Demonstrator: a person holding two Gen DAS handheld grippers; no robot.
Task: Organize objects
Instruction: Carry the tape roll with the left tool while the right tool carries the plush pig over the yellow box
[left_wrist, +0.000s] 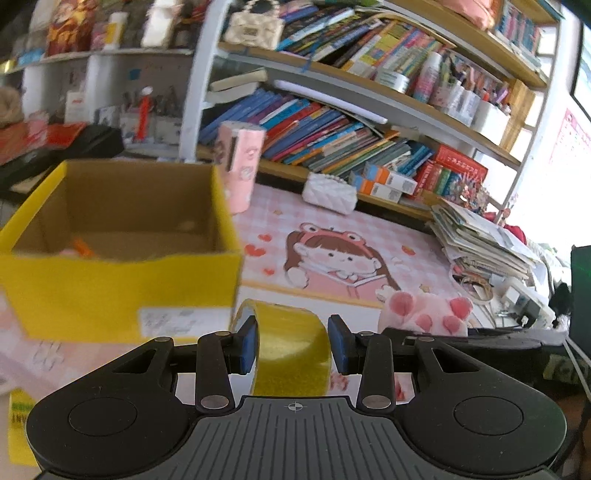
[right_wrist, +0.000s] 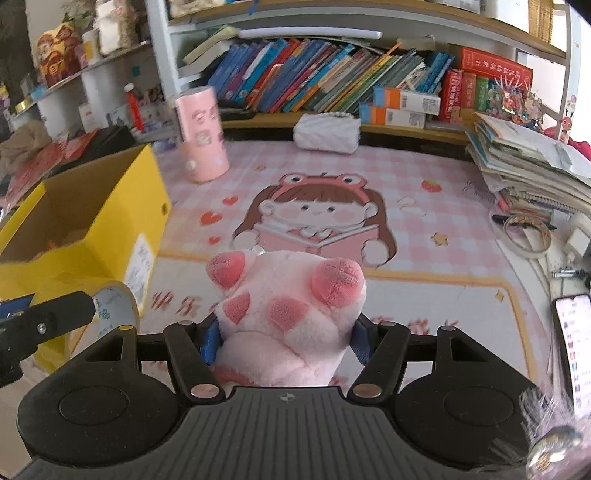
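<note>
My left gripper (left_wrist: 293, 345) is shut on a yellow tape roll (left_wrist: 291, 343), held just right of the open yellow cardboard box (left_wrist: 118, 291). The box holds a small orange item (left_wrist: 82, 248). My right gripper (right_wrist: 286, 339) is shut on a pink plush paw (right_wrist: 291, 317) above the pink cartoon desk mat (right_wrist: 424, 229). The paw also shows in the left wrist view (left_wrist: 428, 312). The tape roll (right_wrist: 110, 299) and the left gripper's finger (right_wrist: 48, 314) show at the left of the right wrist view, next to the box (right_wrist: 92, 221).
A pink cylinder holder (right_wrist: 201, 136) and a white quilted pouch (right_wrist: 327, 133) stand at the mat's back. A paper stack (right_wrist: 524, 162) lies at the right, a phone (right_wrist: 574, 339) at the right edge. Bookshelves (right_wrist: 332, 81) line the back.
</note>
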